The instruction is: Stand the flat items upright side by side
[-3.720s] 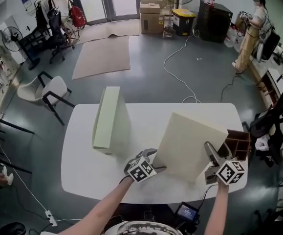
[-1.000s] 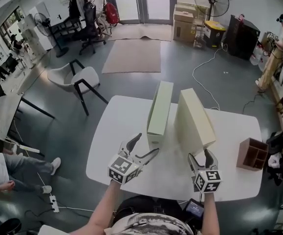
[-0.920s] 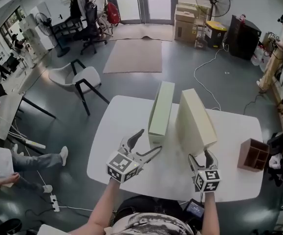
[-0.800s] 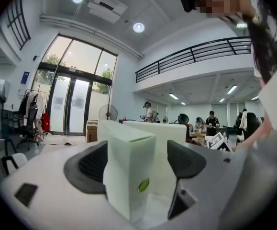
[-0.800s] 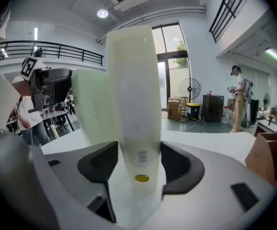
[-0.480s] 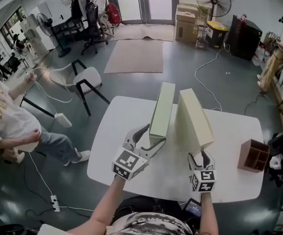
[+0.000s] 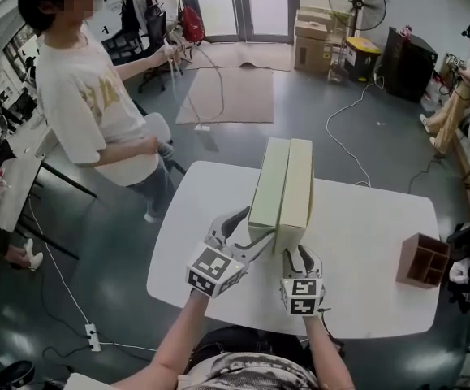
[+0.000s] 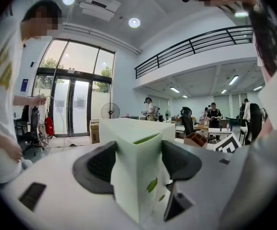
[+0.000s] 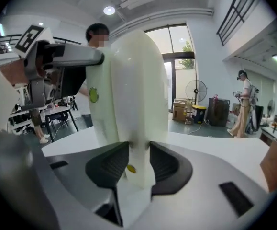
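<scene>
Table: white, rounded, carrying all the task items. A bystander in a pale T-shirt stands off its far-left corner, clear of the work.

Green box and cream box: both stand upright on their long edges near the table's middle. Their broad faces touch along the full length and their near ends are roughly flush.

Wooden organiser: at the right edge of the table, well apart from the pair and not involved.

Left gripper: its jaws have just been closing. The left gripper view shows them wide, with the green box's near end between the pads and both pads against its faces.

Right gripper: its jaws have also just been closing. The right gripper view shows them narrow, pinching a thin near edge of the cream box.

Step in hand (judgement): final squaring of the pair. The arrangement the task asks for looks essentially achieved.

Next move (judgement): check that both boxes balance unaided. Then open each claw gently and draw it straight back. A sideways tug on release could tip a box over.
</scene>
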Demonstrator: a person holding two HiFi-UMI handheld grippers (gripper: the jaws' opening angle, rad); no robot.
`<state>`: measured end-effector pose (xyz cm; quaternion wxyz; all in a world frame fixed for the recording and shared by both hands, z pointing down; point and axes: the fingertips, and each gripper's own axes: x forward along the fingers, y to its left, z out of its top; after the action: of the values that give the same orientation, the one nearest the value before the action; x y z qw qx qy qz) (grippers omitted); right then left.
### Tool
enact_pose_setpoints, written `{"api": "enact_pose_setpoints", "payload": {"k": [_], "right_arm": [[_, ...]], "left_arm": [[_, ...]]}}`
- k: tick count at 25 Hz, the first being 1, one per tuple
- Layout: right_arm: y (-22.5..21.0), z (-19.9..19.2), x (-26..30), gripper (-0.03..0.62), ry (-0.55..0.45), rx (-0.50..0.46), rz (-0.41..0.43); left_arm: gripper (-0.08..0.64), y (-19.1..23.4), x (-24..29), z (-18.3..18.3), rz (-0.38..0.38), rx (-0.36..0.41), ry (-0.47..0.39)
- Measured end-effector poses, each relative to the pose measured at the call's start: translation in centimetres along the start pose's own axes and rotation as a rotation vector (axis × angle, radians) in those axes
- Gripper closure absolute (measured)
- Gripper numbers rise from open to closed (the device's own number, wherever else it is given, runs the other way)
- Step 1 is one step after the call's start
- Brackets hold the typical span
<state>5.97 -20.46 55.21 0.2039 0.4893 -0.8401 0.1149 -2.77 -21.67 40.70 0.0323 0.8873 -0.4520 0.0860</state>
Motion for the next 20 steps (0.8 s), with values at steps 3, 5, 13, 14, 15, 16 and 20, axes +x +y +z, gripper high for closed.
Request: {"api": "enact_pose_setpoints", "payload": {"k": [3,5,13,14,15,16,20], "right_arm": [[0.7,-0.4,0.3,0.459,0.004,-0.023,0.016],[0.8,-0.5,0.3,0.454,0.013,-0.020,0.051],[1.0,-0.6,-0.3,0.445,0.019,-0.025,0.096],[0.9,-0.7,-0.6,0.439,0.014,-0.012,0.095],[0.8,-0.7,-0.9,0.439,0.010,0.001,0.093],[0.7,-0.7,-1.2,0.439,0.008,0.012,0.090],[0.8,-0.9,-3.1,0.439,0.005,0.072,0.079]], "left_arm": [[0.250,0.1,0.0,0.0,-0.007,0.009,0.006],[0.247,0.3,-0.2,0.0,-0.007,0.002,0.002],[0.239,0.8,-0.8,-0.1,0.008,-0.019,-0.009],[0.239,0.8,-1.0,-0.2,0.006,-0.025,-0.012],[0.239,0.9,-1.2,-0.3,0.002,-0.033,-0.015],[0.239,0.9,-1.4,-0.5,-0.001,-0.042,-0.016],[0.239,0.8,-2.7,-1.6,-0.019,-0.057,0.002]]}}
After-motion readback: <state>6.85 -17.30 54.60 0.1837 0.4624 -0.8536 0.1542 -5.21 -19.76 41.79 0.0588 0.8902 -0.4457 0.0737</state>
